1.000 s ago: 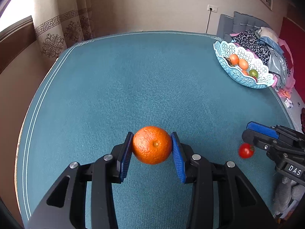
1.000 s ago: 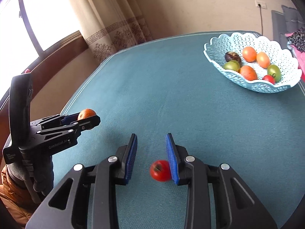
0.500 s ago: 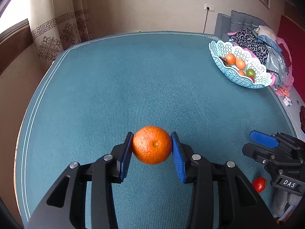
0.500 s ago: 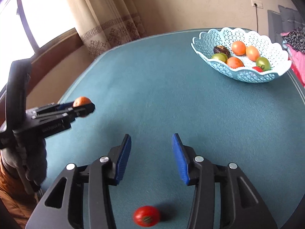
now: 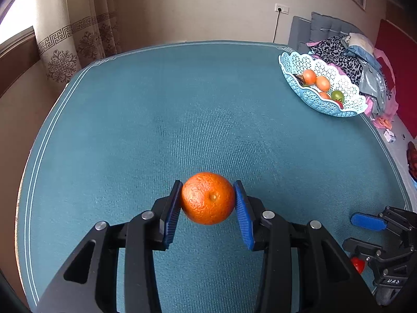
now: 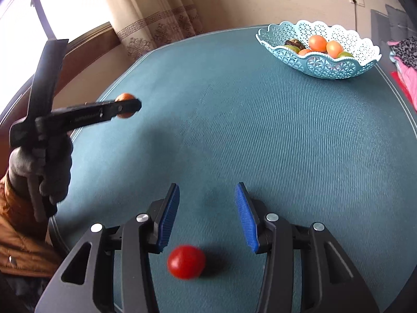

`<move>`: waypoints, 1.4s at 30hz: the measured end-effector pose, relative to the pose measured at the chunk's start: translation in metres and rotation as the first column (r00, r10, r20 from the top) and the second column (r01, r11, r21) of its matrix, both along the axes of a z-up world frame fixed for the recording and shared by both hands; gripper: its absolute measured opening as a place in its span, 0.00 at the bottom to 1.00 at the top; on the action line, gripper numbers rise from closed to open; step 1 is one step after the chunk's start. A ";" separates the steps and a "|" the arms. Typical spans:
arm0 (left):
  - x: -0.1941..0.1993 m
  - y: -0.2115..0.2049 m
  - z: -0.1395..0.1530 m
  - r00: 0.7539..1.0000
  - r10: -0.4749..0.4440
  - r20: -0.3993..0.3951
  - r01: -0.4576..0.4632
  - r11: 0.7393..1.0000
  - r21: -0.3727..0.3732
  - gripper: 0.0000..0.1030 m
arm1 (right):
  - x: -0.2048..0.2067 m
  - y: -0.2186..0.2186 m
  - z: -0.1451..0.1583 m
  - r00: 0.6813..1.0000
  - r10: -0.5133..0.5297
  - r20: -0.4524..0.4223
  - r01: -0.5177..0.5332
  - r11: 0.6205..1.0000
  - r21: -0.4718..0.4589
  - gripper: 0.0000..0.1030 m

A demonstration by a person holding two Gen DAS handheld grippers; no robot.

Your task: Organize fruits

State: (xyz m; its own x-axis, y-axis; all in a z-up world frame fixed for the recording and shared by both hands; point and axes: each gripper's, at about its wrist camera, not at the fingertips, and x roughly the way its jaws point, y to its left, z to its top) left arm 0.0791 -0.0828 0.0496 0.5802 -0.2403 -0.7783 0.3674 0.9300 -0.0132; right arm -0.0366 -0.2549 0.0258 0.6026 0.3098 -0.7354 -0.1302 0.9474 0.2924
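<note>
The tomato (image 6: 186, 261) lies loose on the teal tablecloth (image 6: 260, 130), back near the base of the right gripper (image 6: 207, 214), below and behind its blue pads and nearer the left-hand pad (image 6: 169, 219). A second ago it sat right between those pads, touching the right-hand one; half a second ago it had already slipped behind the tips. The jaws stand wide apart with nothing between them, so the pick looks missed or let go, and I judge the right gripper must draw back or drop down to get the fruit between its pads again.

The orange (image 5: 208, 197) is unchanged throughout: clamped between the pads of the left gripper (image 5: 208, 208), carried clear above the cloth. The basket (image 5: 320, 88) lies far ahead and to the right of those jaws, already holding several fruits, and it has drifted slightly in that view, so the left hand is turning or pulling away.

The right wrist view shows the tomato whole; the left view shows only a red sliver (image 5: 357, 264) under the right gripper's body. The right view also shows the gloved left hand (image 6: 43, 172) and the basket's side wall
</note>
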 end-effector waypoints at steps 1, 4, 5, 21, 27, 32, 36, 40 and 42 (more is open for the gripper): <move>0.000 -0.001 0.000 1.000 -0.001 0.000 0.001 1.000 0.000 0.40 | -0.004 -0.002 0.000 1.000 0.006 -0.003 -0.006 1.000 -0.006 0.44; -0.002 -0.003 -0.001 1.000 -0.008 -0.002 0.008 1.000 -0.001 0.40 | -0.018 -0.006 -0.001 1.000 0.021 -0.012 -0.021 1.000 -0.019 0.44; -0.003 -0.005 -0.001 1.000 -0.012 -0.002 0.012 1.000 0.000 0.40 | -0.022 -0.007 -0.002 1.000 0.028 -0.015 -0.028 0.999 -0.020 0.44; -0.012 -0.018 0.003 0.999 -0.044 0.009 0.044 0.999 0.007 0.40 | -0.058 0.016 -0.008 0.980 0.197 -0.032 -0.196 0.980 0.026 0.37; -0.013 -0.019 0.004 0.999 -0.049 0.011 0.049 0.999 0.010 0.40 | -0.054 0.016 -0.005 0.979 0.199 -0.034 -0.197 0.980 0.037 0.29; -0.011 -0.024 0.004 0.998 -0.061 0.013 0.061 0.998 0.012 0.40 | -0.046 0.001 0.013 0.987 0.160 0.020 -0.161 0.984 0.078 0.29; -0.008 -0.034 0.007 0.996 -0.084 0.020 0.083 0.996 0.017 0.40 | -0.028 -0.016 0.032 0.991 0.095 0.093 -0.100 0.994 0.054 0.29; -0.003 -0.047 0.013 0.993 -0.111 0.038 0.110 0.994 0.020 0.40 | -0.006 -0.038 0.050 0.986 0.007 0.168 -0.010 1.000 0.018 0.29; 0.000 -0.055 0.016 0.991 -0.125 0.046 0.124 0.992 0.021 0.40 | 0.008 -0.054 0.055 0.980 -0.053 0.194 0.049 0.999 0.021 0.29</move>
